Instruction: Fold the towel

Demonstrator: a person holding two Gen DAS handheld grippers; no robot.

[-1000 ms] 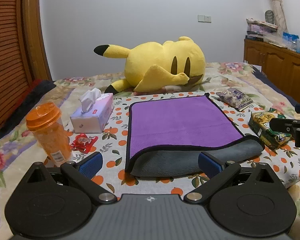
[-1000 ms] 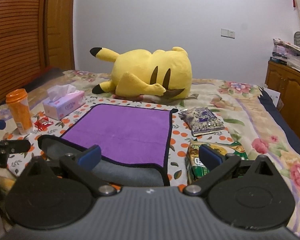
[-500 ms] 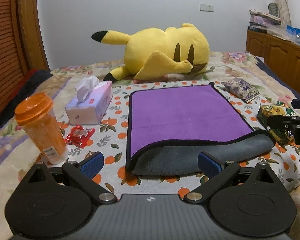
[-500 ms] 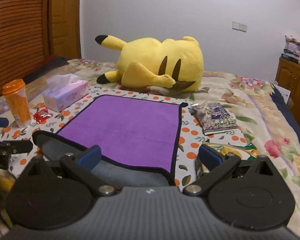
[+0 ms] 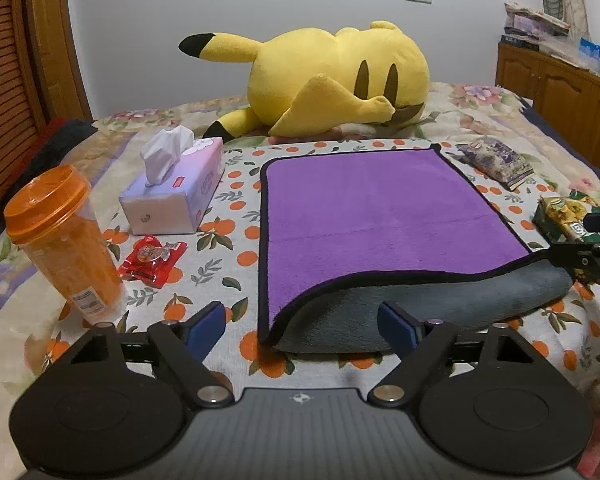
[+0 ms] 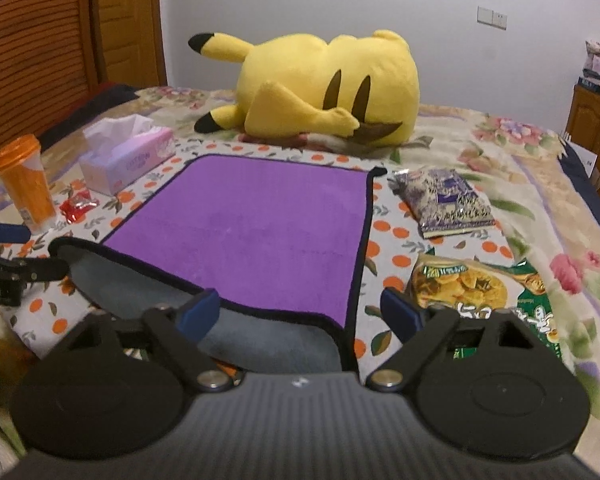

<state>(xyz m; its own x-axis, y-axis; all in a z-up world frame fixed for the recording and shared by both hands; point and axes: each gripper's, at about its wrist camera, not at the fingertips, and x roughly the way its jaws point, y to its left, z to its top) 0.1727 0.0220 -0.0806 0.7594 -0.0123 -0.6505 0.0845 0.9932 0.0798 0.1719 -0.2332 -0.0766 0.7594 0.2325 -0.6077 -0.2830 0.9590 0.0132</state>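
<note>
Both cameras have drawn nearer the towel [image 5: 380, 216] over the last second. It lies purple side up on the orange-print cloth [image 5: 236, 248], grey underlayer showing along the near edge. Left tongs [image 5: 300, 322] and right tongs [image 6: 300, 312] both gape, gripping nothing. I judge one fold is probably done; next I must pinch the two near corners and carry them forward. Room: bottle [image 5: 64, 240], tissue box [image 5: 176, 188] left; chip bag [image 6: 472, 284] tight on the right; plush toy [image 5: 332, 80] beyond.
</note>
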